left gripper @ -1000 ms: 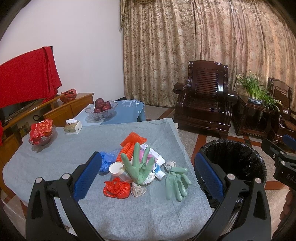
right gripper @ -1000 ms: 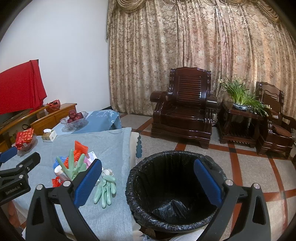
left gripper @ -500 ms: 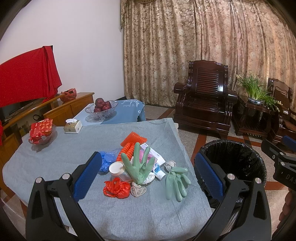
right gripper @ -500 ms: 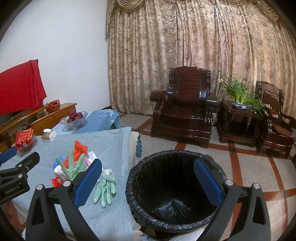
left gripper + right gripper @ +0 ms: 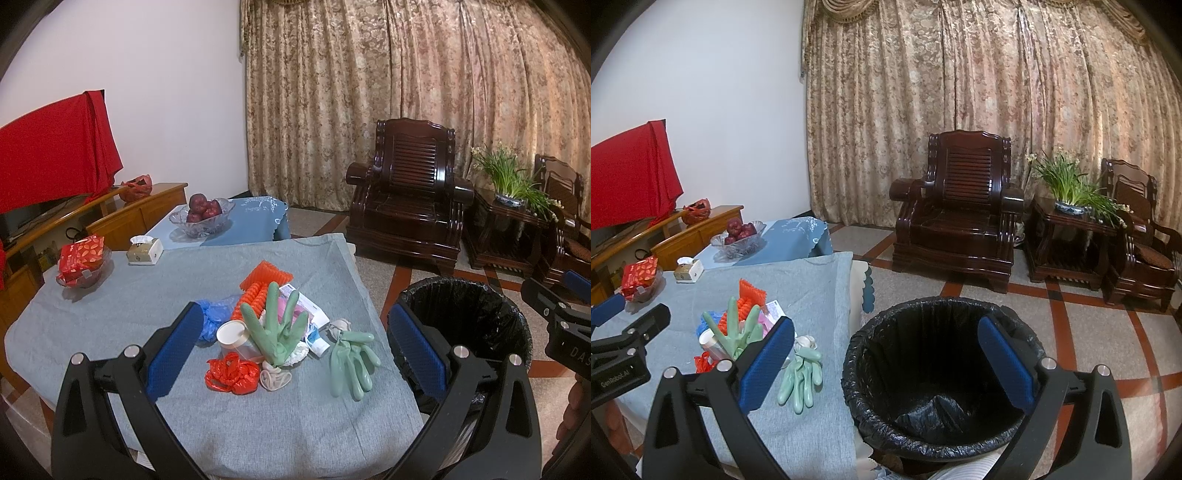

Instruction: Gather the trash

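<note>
I have both tools held up above the table [image 5: 92,306], nothing gripped. The left gripper [image 5: 291,343] is spread wide over the pile of rubbish, and the right gripper [image 5: 886,360] is just as wide, hanging over the bin [image 5: 945,376] that stands on the floor just beside the table's right edge. The bin's black liner looks empty. The rubbish sits mid-table: an upright green glove [image 5: 277,332], a second glove [image 5: 351,362] lying flat nearer the bin, a red crumpled bag [image 5: 231,376], a paper cup [image 5: 231,332], orange foam netting [image 5: 258,288] and a blue wad [image 5: 214,317]. I judge the flat glove the easiest first pick: it lies apart from the heap and closest to the bin, so I would drop the left tool straight down, pinch it across the palm, and lift clear before swinging over. Against the frames a second back, I see no real change in either view; tools and rubbish sit the same
</note>
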Demonstrator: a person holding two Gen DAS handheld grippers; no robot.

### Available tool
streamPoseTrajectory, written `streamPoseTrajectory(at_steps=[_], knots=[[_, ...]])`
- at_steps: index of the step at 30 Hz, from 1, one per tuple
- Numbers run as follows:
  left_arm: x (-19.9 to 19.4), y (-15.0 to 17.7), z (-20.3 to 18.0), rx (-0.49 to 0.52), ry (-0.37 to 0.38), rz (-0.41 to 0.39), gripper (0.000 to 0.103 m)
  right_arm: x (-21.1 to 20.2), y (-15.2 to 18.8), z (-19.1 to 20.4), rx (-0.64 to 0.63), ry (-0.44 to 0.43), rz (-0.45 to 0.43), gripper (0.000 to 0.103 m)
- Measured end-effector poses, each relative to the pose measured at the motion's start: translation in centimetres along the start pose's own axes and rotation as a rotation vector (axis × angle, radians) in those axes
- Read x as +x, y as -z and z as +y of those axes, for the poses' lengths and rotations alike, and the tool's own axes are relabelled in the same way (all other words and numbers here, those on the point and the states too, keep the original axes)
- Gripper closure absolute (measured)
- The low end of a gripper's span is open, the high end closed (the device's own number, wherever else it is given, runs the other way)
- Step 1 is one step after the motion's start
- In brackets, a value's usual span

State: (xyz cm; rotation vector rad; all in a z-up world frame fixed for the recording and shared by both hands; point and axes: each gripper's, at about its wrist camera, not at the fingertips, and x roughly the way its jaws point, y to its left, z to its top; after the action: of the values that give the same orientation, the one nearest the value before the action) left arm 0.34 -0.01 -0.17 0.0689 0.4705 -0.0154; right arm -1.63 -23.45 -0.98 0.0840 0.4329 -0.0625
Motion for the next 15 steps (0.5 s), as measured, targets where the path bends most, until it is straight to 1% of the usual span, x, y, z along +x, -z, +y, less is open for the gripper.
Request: streamPoseTrajectory(at_steps=[15], knots=[[0.04,0.01,0.0,0.0,0.0,0.002,0.005,0.22,0.25,-0.1,0.004,0.001,0.003,0.006]])
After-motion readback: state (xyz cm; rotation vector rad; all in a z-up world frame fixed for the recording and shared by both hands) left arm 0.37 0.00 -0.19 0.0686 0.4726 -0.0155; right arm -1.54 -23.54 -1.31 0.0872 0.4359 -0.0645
